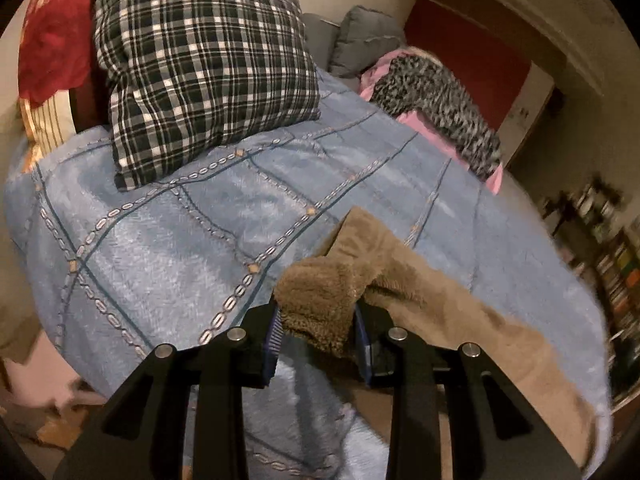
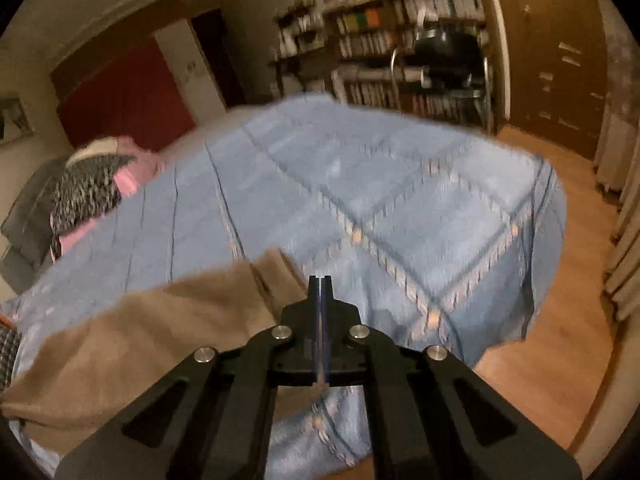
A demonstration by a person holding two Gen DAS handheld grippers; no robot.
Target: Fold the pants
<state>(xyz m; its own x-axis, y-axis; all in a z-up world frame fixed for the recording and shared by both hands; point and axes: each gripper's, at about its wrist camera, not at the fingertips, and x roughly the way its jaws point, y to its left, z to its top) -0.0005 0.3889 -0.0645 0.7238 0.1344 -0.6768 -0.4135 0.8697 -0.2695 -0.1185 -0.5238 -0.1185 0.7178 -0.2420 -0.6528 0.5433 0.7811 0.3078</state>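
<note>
Over on the left of the blue blanket [image 1: 168, 240], the left gripper [image 1: 318, 328] has a fat bunch of the brown pants [image 1: 432, 292] wedged between its jaws, which stand fairly wide around that wad, fuzzy lining showing, and here's the worry: the bunch looks thick and loosely gathered, so a quick pull could let layers slide out unevenly and skew the fold. Beyond it on the blanket sits the plaid pillow [image 1: 204, 72], near enough that a long sweep might, I'd judge, drag cloth against it. Moving rightward, the pants trail from that grip across the near edge of the blanket, smooth tan outside, plush fleece inside, soft and floppy by the look of them. And at the right, the right gripper [image 2: 321, 284] has its jaws pressed together with only a sliver between; the pants [image 2: 160, 336] lie just to its left, and I cannot tell whether any cloth is pinched there. If it holds nothing, one end hangs free over the blanket's near edge and may slip toward the wooden floor [image 2: 560, 336].
</note>
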